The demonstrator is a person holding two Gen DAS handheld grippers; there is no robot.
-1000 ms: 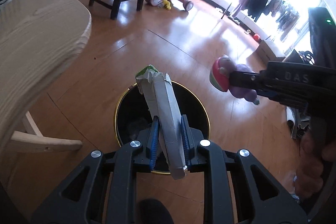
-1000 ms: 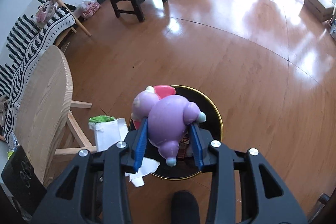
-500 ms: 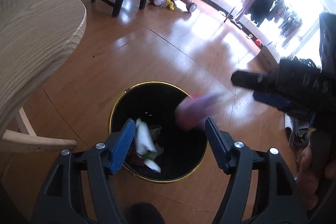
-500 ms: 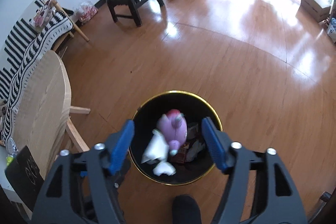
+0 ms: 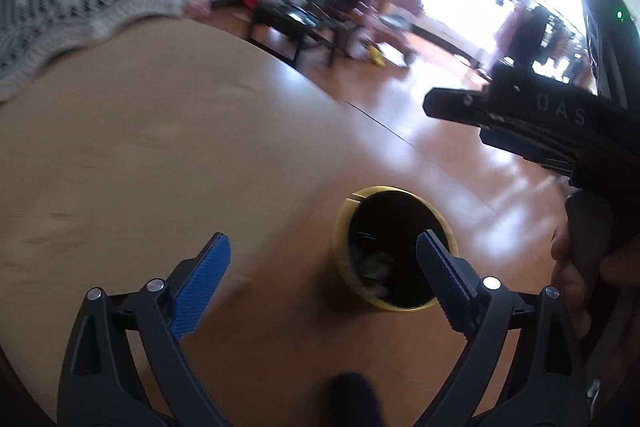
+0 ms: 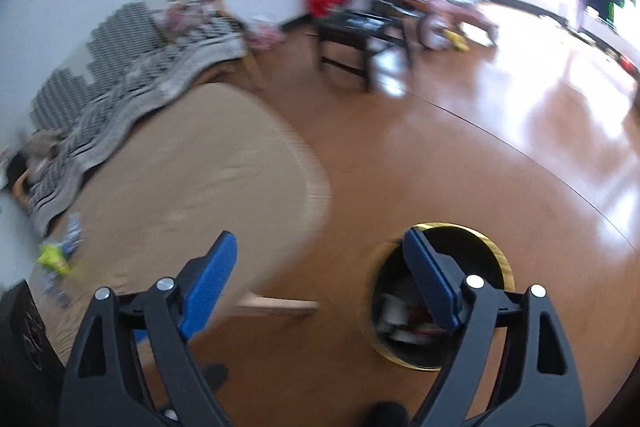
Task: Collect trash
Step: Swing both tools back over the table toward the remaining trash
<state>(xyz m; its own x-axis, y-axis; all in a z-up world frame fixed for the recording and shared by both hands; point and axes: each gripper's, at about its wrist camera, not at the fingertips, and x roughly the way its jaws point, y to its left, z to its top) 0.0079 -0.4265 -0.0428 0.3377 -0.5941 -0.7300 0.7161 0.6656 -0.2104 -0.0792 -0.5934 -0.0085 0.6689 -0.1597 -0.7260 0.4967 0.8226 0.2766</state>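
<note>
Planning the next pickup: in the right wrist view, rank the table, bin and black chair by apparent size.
1. Table.
2, 3. Bin and black chair look alike; the chair stands farther off, so I won't rank them.

Gold-rimmed black bin [image 6: 505,267], blue claw pads [image 5: 200,287], black-and-white blanket [image 6: 132,83].

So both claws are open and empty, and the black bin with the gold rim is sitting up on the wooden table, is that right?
Not quite. The bin stands on the floor beside the table, not on it; the right wrist view shows this. The rest holds: the left claw and the right claw are open and empty, their jaws having just opened.
</note>
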